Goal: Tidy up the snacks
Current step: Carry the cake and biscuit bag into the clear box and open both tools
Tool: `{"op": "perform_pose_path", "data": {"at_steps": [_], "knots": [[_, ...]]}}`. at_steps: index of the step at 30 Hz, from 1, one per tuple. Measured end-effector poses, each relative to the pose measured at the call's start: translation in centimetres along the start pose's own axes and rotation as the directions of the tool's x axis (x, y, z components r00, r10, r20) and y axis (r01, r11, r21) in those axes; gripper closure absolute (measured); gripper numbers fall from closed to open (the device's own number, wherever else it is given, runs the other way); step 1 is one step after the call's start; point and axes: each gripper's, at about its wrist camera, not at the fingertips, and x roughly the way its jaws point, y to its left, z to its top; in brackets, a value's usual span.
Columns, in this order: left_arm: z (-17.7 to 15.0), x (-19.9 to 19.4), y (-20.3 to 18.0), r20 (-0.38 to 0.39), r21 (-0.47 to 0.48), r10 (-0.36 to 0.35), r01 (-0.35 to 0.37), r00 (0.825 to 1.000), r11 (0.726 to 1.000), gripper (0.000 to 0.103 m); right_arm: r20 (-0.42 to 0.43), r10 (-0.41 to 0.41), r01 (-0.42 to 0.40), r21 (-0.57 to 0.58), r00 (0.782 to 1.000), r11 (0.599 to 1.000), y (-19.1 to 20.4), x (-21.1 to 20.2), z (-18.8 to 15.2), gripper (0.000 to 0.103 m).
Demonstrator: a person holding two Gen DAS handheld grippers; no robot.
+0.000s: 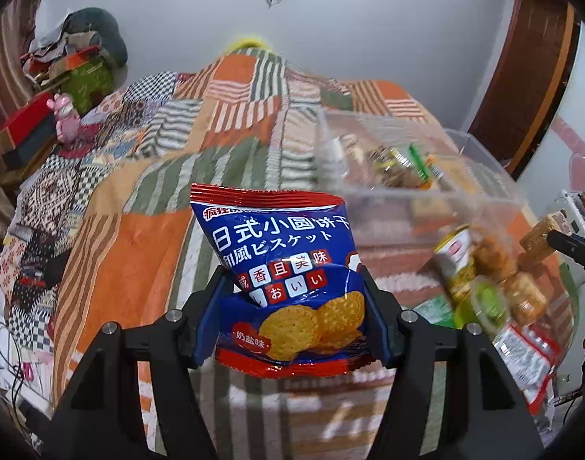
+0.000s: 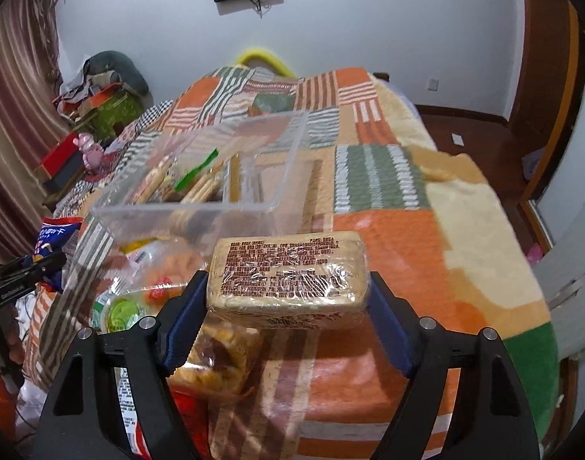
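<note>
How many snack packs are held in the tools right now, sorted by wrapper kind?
Blue biscuit bag: 1, in the left tool
Clear-wrapped biscuit block: 1, in the right tool
Total: 2

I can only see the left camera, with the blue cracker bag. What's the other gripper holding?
Observer: The right gripper is shut on a wrapped tan block, printed label facing up.
Operator: Is the clear bin full?
Observer: No. Snacks sit in its left part; the right part shows only the blanket through the plastic.
Operator: Can you see my bag from there?
Observer: Yes, the blue bag shows at the far left edge, held in the left gripper.
</note>
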Motion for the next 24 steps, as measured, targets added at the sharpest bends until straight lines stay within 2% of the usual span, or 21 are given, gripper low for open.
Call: {"op": "perform_pose_path", "data": {"at_steps": [7,13,19,24], "knots": [[2.9,-0.8,-2.4,0.065,0.031,-0.041,0.039,0.997,0.999,0.040,0.083,-0.019,0.023,-0.043,0.996,0.999,0.7,-1.7,2.3,0.026],[5.4,-0.9,-4.7,0.111,0.071,-0.070,0.062,0.991,0.996,0.040,0.134,-0.002,0.012,-0.074,0.991,0.997,2.0,-1.7,4.1,0.026],[7.5,0.2,-6.8,0.126,0.105,-0.094,0.081,0.988,0.991,0.040,0.143,0.021,-0.007,-0.098,0.990,0.995,2.9,-0.1,5.6,0.026],[8.8,2.3,-7.8,0.109,0.107,-0.113,0.101,0.988,0.989,0.040,0.128,0.058,-0.044,-0.103,0.990,0.994,3.6,1.6,7.1,0.026]]}}
